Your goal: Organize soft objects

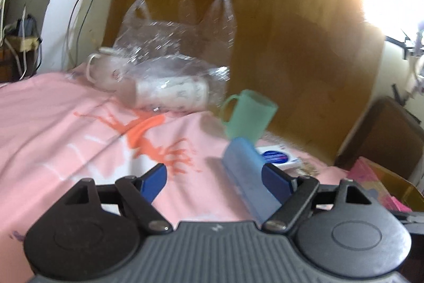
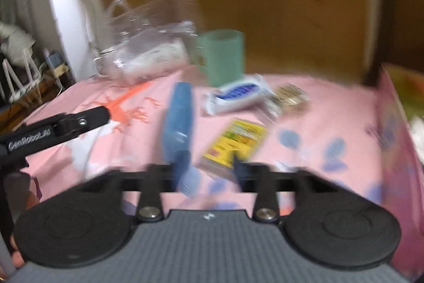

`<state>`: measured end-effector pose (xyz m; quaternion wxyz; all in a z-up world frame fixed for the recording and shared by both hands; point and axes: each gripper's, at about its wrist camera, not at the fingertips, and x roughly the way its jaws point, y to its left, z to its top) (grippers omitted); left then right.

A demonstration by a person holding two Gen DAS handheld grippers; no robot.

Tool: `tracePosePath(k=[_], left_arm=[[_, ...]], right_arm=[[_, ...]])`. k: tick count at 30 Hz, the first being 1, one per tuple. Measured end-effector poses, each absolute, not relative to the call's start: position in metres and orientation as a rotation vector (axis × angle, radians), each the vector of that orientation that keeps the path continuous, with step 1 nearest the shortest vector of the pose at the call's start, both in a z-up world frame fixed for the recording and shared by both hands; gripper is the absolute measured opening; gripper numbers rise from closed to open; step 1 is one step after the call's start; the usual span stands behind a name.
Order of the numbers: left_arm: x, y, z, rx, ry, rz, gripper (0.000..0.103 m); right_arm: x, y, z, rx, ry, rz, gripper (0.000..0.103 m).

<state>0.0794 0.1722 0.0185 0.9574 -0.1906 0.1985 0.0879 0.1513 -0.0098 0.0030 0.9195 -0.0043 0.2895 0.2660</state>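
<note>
1. Pink bedding (image 1: 53, 123) with an orange print covered the work surface, and a brown board (image 1: 291, 31) stood behind it; both views were blurred, the right wrist view badly so.
2. Nearest the left wrist camera, the left gripper (image 1: 214, 177) had its blue pads spread wide over the sheet and pinched nothing. A blue pouch (image 1: 246, 174) lay just inside its right pad, touching or nearly touching it; the blur made it hard to tell which.
3. Nearest the right wrist camera, the right gripper (image 2: 209, 166) also stood open. The same blue pouch (image 2: 177, 123) ran up from beside its left finger, and a yellow packet (image 2: 233, 145) lay tilted just ahead of its right finger. I could not tell whether either finger touched them.
4. Farther on lay a white and blue wrapped pack (image 2: 238, 94), with a small gold-toned packet (image 2: 290, 94) just beside it.
5. Behind those stood a green cup (image 1: 249, 116), upright or slightly tilted.
6. Farthest back, a clear plastic bag (image 1: 172, 49) slumped over a white bottle (image 1: 172, 92) lying on its side, with a white pot (image 1: 100, 65) beside it.
7. A pink box (image 2: 392, 123) stood at the right edge of the bed.
8. Judged from this layout, the sorting was barely started: the soft items lay scattered on the sheet, none gathered or held, and the blue pouch looked like the likeliest first pick.
</note>
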Motion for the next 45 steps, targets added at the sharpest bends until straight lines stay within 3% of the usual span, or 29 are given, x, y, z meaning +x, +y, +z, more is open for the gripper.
tracePosePath(k=[4, 6, 8, 11, 18, 24, 28, 33, 35, 38, 45], left_arm=[[0.080, 0.189, 0.014, -0.419, 0.472, 0.171, 0.081], [0.081, 0.191, 0.012, -0.404, 0.493, 0.154, 0.082], [0.079, 0.193, 0.012, -0.388, 0.499, 0.132, 0.083], [0.078, 0.190, 0.012, -0.380, 0.515, 0.036, 0.096], [0.083, 0.112, 0.005, -0.280, 0.626, -0.368, 0.097], [0.078, 0.007, -0.003, -0.104, 0.663, -0.610, 0.097], [0.079, -0.027, -0.004, -0.048, 0.670, -0.653, 0.102], [0.090, -0.033, -0.007, -0.103, 0.731, -0.694, 0.102], [0.095, -0.036, -0.012, -0.131, 0.763, -0.736, 0.100], [0.096, -0.034, -0.009, -0.157, 0.768, -0.720, 0.094], [0.128, -0.057, 0.046, -0.177, 0.697, -0.779, 0.091]], right_arm=[[0.175, 0.035, -0.002, -0.038, 0.576, 0.545, 0.061], [0.190, 0.050, -0.009, -0.035, 0.598, 0.569, 0.037], [0.194, 0.057, -0.019, -0.064, 0.639, 0.567, 0.038], [0.176, 0.037, -0.018, -0.010, 0.670, 0.649, 0.038], [0.077, -0.071, -0.021, 0.006, 0.703, 0.792, 0.038], [0.011, -0.151, -0.028, -0.039, 0.631, 0.586, 0.041], [-0.006, -0.174, -0.035, -0.019, 0.600, 0.514, 0.042], [-0.006, -0.169, -0.053, -0.036, 0.554, 0.491, 0.048], [-0.003, -0.163, -0.060, -0.045, 0.519, 0.489, 0.040], [-0.003, -0.158, -0.063, -0.070, 0.492, 0.502, 0.039], [-0.003, -0.176, -0.024, -0.062, 0.402, 0.453, 0.039]])
